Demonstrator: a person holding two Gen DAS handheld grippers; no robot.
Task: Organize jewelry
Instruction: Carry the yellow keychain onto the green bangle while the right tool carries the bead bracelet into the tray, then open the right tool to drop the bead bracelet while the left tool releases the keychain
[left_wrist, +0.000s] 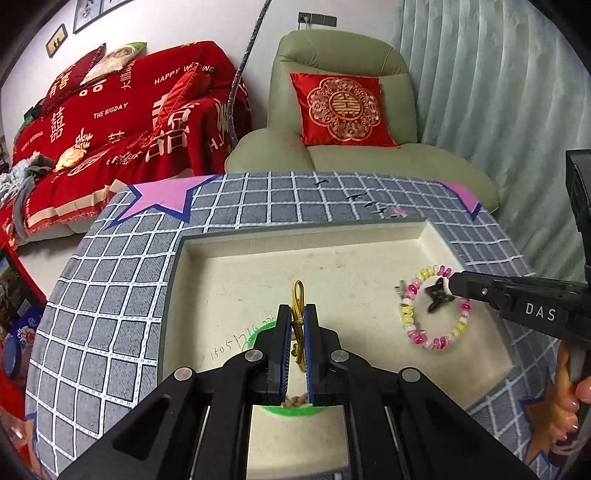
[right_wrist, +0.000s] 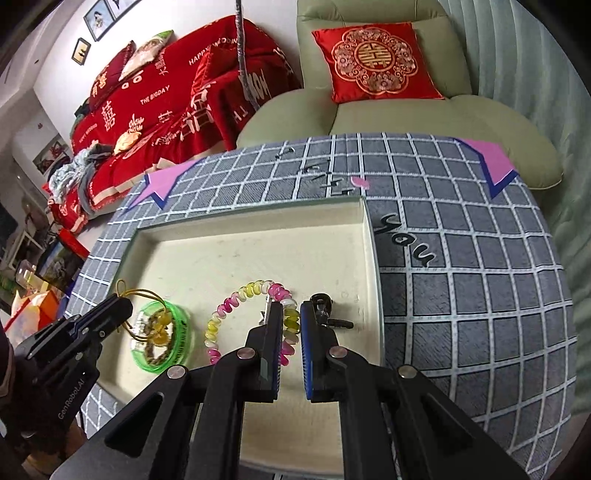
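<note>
A shallow cream tray (left_wrist: 295, 230) (right_wrist: 258, 210) lies on the grey checked cloth. My left gripper (left_wrist: 297, 314) (right_wrist: 123, 301) is shut on a gold cord loop (left_wrist: 298, 293) (right_wrist: 142, 293). From that cord hangs a green translucent ring (left_wrist: 295, 410) (right_wrist: 184, 332) with brown and yellow beads inside it, low over the tray's left part. My right gripper (right_wrist: 288, 306) (left_wrist: 452, 282) is shut on a pink, yellow and white bead bracelet (left_wrist: 413, 334) (right_wrist: 225, 310), over the tray's right part. A dark charm (left_wrist: 437, 295) (right_wrist: 325, 314) dangles from the bracelet beside the jaws.
The cloth (left_wrist: 110, 295) with pink stars (left_wrist: 159, 199) covers a round table. Behind it stand a green armchair (left_wrist: 343, 51) with a red cushion (left_wrist: 341, 107), and a red-draped sofa (left_wrist: 122, 110) to the left. Curtains (left_wrist: 498, 92) hang on the right. A hand (left_wrist: 569, 406) grips the right handle.
</note>
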